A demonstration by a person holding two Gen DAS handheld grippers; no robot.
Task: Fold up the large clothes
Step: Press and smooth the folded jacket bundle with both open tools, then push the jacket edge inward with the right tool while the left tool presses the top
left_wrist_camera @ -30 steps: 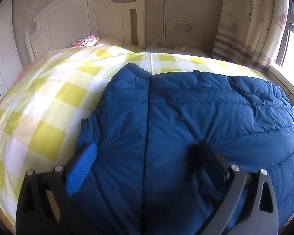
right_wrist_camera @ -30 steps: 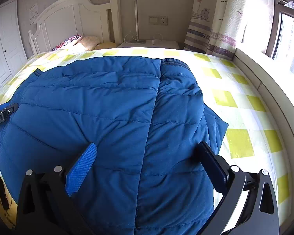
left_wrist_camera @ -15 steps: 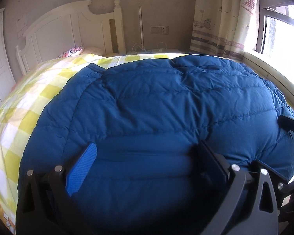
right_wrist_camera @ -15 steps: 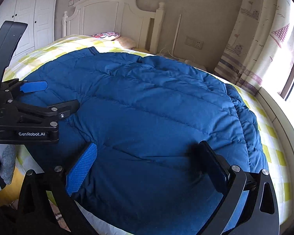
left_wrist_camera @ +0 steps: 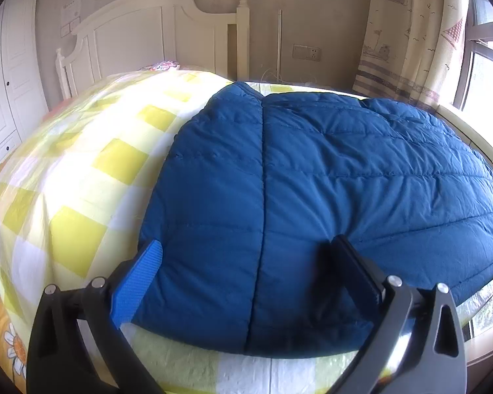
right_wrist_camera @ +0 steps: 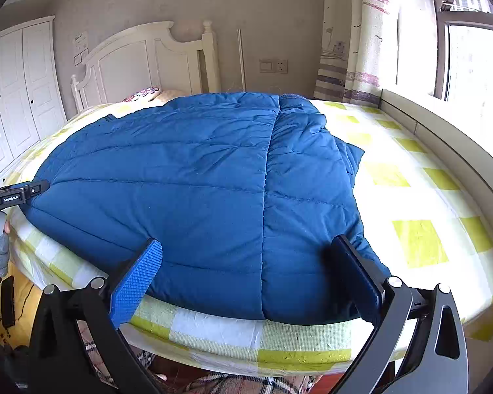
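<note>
The left gripper (left_wrist_camera: 246, 269) is spread wide, its blue-padded finger (left_wrist_camera: 138, 287) on the left and its black finger (left_wrist_camera: 355, 272) on the right. Nothing is pinched between them. Straight ahead of the fingers lies the blue padded jacket (left_wrist_camera: 328, 197), flat on the bed (left_wrist_camera: 82, 170), with a long seam running away from the tool between the two fingers. The jacket's near edge sits under the fingertips; whether they touch the fabric cannot be told. To the left of the tool is bare yellow-checked sheet, and far ahead stands the white headboard (left_wrist_camera: 154, 36).

The right gripper (right_wrist_camera: 246, 269) is likewise spread wide and holds nothing. Its blue finger (right_wrist_camera: 136, 285) hangs over the jacket (right_wrist_camera: 180, 180) near the bed's front edge, and its black finger (right_wrist_camera: 355, 272) over the jacket's right corner. Far off to its left, the left gripper's black body (right_wrist_camera: 13, 193) shows beside the jacket's other end. To the right of the tool are checked sheet, a curtain (right_wrist_camera: 355, 32) and a window (right_wrist_camera: 470, 59).
</note>
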